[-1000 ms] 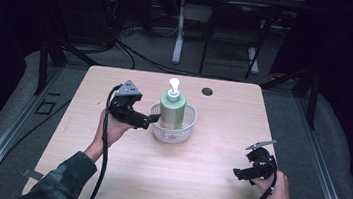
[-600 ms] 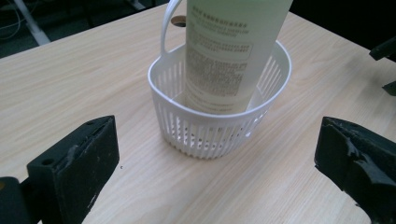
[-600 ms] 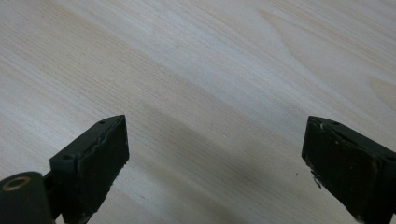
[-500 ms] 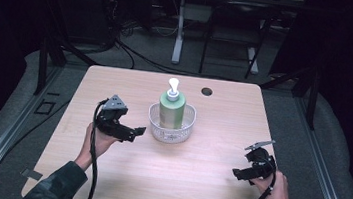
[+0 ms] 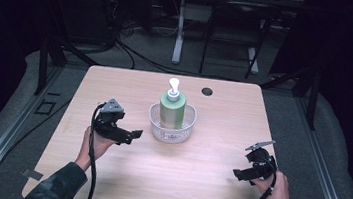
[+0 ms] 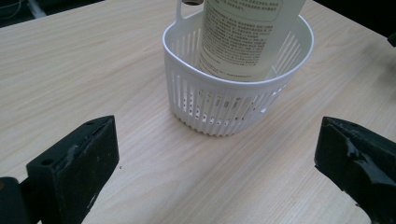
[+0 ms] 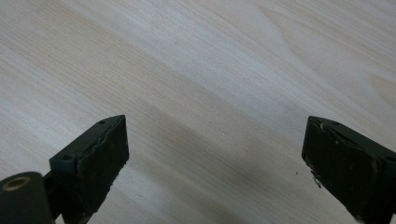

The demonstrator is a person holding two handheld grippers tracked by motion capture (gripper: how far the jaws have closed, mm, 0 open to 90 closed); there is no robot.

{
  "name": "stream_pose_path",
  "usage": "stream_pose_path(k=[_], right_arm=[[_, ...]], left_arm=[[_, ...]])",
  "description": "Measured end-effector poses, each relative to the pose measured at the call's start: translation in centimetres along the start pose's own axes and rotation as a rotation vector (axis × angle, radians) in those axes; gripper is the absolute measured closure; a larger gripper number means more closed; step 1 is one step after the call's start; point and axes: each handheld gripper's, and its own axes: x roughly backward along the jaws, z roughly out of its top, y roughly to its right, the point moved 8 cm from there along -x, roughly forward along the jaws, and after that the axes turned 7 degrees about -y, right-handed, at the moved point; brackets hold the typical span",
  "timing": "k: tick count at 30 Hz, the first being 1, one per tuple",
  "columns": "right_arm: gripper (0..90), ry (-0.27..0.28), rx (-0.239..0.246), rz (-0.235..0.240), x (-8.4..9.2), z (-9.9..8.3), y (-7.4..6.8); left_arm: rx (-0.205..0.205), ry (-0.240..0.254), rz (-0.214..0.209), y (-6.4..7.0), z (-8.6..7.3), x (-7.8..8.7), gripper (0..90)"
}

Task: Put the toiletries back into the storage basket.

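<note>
Here the left claw [image 5: 133, 134] hovers with its jaws spread wide and empty just short of the white basket [image 5: 171, 129], which holds an upright green pump bottle [image 5: 171, 110] straight ahead of it, while the right claw [image 5: 239, 174], equally spread, hangs over bare table [image 5: 195, 182] well apart.

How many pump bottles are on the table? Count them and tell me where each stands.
1. The green plastic pump bottle with a white pump head stands upright inside the white slotted plastic basket, near the middle of the light wooden table. None seems hidden.
</note>
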Motion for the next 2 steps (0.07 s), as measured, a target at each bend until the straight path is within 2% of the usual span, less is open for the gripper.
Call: stream_pose_path(k=[2], right_arm=[[6.9,-0.001,-0.002,0.0,-0.01,-0.01,0.0]], left_arm=[[0.001,-0.002,-0.006,-0.01,-0.01,-0.07,0.0]])
